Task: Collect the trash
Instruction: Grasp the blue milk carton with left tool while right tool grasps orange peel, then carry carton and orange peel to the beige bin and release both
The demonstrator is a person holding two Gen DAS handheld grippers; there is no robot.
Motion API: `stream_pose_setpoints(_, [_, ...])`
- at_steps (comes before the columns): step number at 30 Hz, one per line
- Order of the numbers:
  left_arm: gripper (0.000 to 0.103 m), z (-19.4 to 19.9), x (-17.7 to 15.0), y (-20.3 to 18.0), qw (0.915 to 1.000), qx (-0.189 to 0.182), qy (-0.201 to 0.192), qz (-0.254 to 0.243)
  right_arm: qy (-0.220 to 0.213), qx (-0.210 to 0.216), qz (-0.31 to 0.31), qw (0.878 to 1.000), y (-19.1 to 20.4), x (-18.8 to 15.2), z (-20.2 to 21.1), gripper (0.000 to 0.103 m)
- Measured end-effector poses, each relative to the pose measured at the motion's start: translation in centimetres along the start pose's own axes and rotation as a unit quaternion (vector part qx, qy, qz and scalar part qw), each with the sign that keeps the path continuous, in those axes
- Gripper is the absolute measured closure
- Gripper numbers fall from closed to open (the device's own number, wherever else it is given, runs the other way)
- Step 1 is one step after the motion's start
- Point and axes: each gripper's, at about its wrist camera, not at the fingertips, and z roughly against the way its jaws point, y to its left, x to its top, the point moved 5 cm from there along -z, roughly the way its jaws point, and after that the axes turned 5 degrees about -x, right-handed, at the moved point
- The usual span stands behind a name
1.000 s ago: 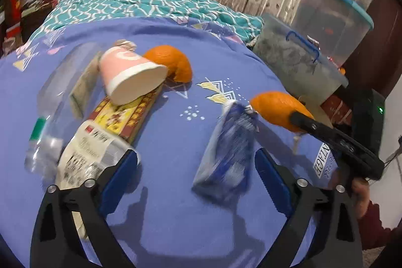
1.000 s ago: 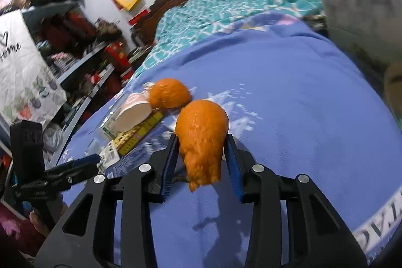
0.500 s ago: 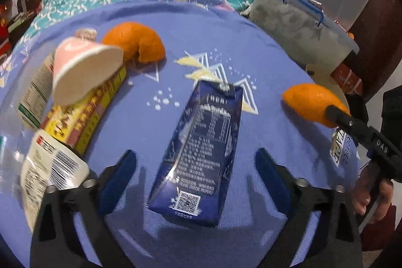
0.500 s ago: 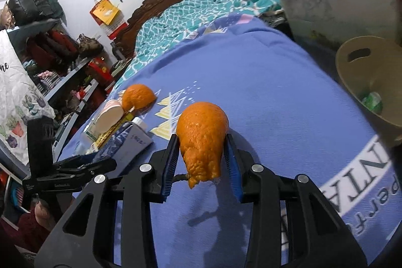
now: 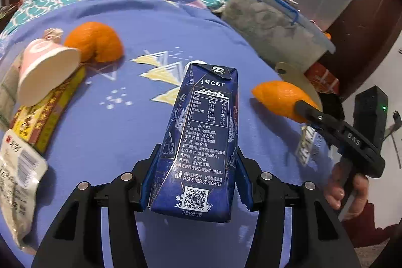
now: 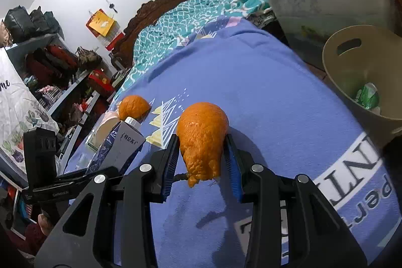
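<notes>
Blue cardboard now fills the middle of your left wrist view: the milk carton (image 5: pixel 201 142) sits between the pads of your left gripper (image 5: pixel 193 182), whose jaws are closing onto its two narrow sides. A second ago those jaws stood wide with the carton loose on the purple bedspread (image 5: pixel 113 132) ahead of them; since then you have brought the gripper in over the carton's near end, so the pickup looks close to done, though a firm pinch is not yet certain. The carton's long axis runs away from you along the line of the fingers, its base with the square code nearest you and its folded top pointing toward the far side of the bed. Your right gripper (image 6: pixel 202 167) is clamped on a piece of orange peel (image 6: pixel 203 137), domed end pointing far, ragged end near. The tan bin (image 6: pixel 334 67) waits at the bed's right edge, with a green can inside, and it has come much closer in the right wrist view, so the peel seems ready to drop soon. Left of the carton lie a second orange peel (image 5: pixel 95 44), a tipped pink paper cup (image 5: pixel 45 69), a yellow box (image 5: pixel 47 114) and a white wrapper (image 5: pixel 17 182), all uncollected.
</notes>
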Motion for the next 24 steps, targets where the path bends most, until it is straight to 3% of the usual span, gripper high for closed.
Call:
stream_pose_setpoints(8, [0.054,-2.5,1.1,-2.5,0.9996,-0.015,0.022,-0.011,-0.021,-0.012,-0.021,0.999,-3.0,1.2,1.5,0.064])
stream_pose_setpoints(24, [0.057,-11.0,6.8,-12.9,0.9891,-0.068,0.064,-0.114,-0.103,-0.073,-0.101,0.987,-13.7,4.1,7.1,0.064])
